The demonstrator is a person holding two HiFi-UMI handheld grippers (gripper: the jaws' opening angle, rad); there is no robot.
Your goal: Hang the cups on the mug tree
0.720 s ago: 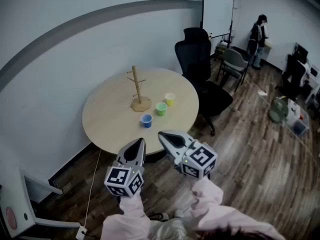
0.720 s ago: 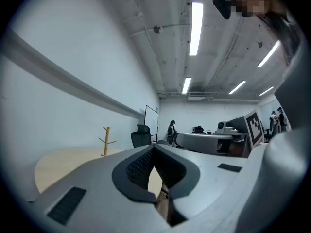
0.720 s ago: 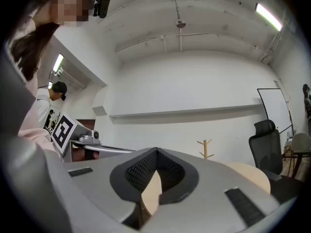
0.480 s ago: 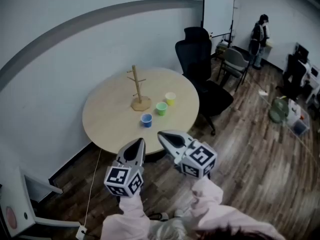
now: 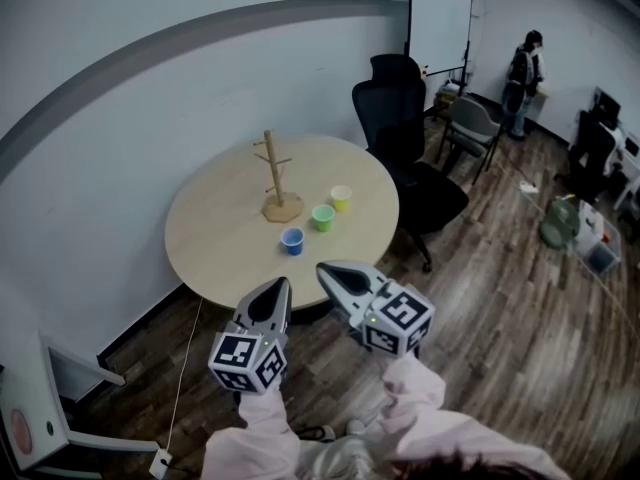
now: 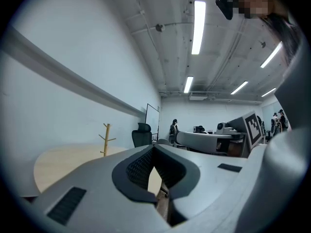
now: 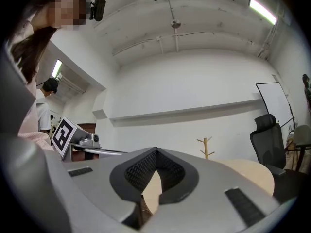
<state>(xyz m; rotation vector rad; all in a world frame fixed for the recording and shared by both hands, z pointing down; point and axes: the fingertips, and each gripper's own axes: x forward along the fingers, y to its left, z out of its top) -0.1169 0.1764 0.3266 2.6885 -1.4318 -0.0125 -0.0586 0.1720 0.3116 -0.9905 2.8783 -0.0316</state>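
A wooden mug tree stands upright on the round table, toward its far left. Three cups sit to its right in a slanted row: blue, green and yellow. Both grippers are held level in front of the table's near edge, well short of the cups. My left gripper is shut with nothing in it. Beside it my right gripper is shut and empty too. The mug tree shows far off in the left gripper view, and the mug tree again in the right gripper view.
A black office chair stands close behind the table's right side, a grey chair further back. A whiteboard leans at the far wall. A person stands in the distance. A white stand is at the lower left.
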